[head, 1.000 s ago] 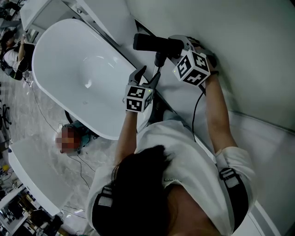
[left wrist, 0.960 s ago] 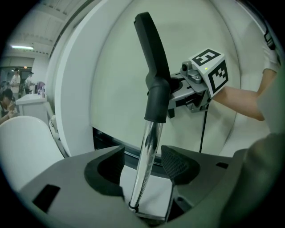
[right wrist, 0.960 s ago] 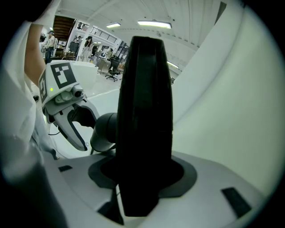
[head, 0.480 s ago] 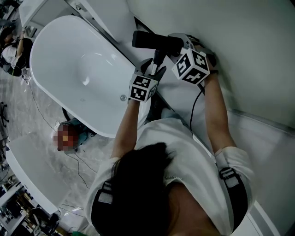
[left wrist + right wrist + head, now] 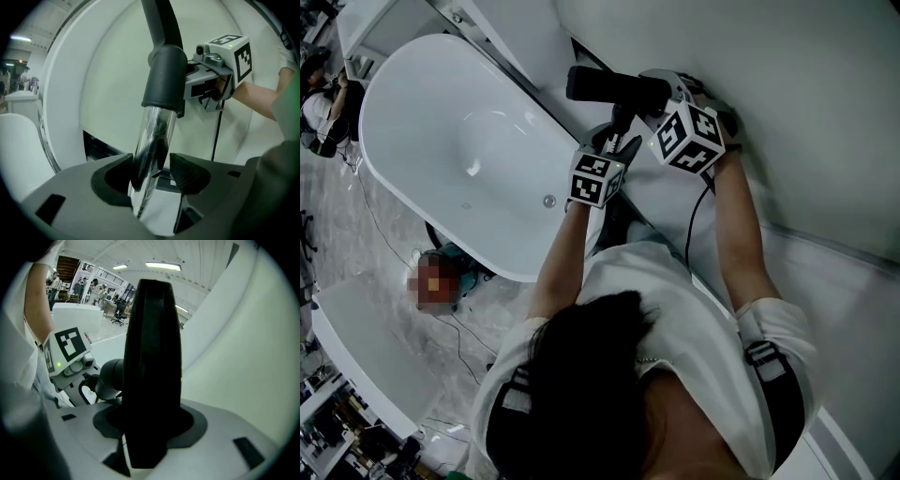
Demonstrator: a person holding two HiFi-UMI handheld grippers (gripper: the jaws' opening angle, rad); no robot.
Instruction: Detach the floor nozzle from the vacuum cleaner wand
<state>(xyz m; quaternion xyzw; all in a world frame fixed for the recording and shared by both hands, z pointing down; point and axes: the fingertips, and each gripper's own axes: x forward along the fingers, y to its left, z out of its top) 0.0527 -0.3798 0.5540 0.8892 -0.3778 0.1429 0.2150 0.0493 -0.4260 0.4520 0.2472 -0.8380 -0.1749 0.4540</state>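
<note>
The black floor nozzle point(image 5: 605, 86) is held out over the white ledge, and my right gripper point(image 5: 661, 89) is shut on it. In the right gripper view the nozzle point(image 5: 152, 371) fills the gap of that gripper point(image 5: 150, 427). A shiny wand tube point(image 5: 152, 140) runs down from a black collar point(image 5: 164, 77) and passes between the jaws of my left gripper point(image 5: 152, 176). It lies close to the left pad, with a gap to the right pad. From the head camera, the left gripper point(image 5: 614, 145) straddles the wand point(image 5: 622, 120) just below the nozzle.
A white oval bathtub point(image 5: 422, 112) lies to the left, with its rim under my left arm. A curved white wall point(image 5: 806, 112) rises on the right. A black cable point(image 5: 692, 225) hangs from the right gripper. People and desks stand far behind point(image 5: 93, 287).
My left gripper has moved right and forward, from beside the wand to around it, so the tube now sits between its jaws. The right gripper and the nozzle have held still.
</note>
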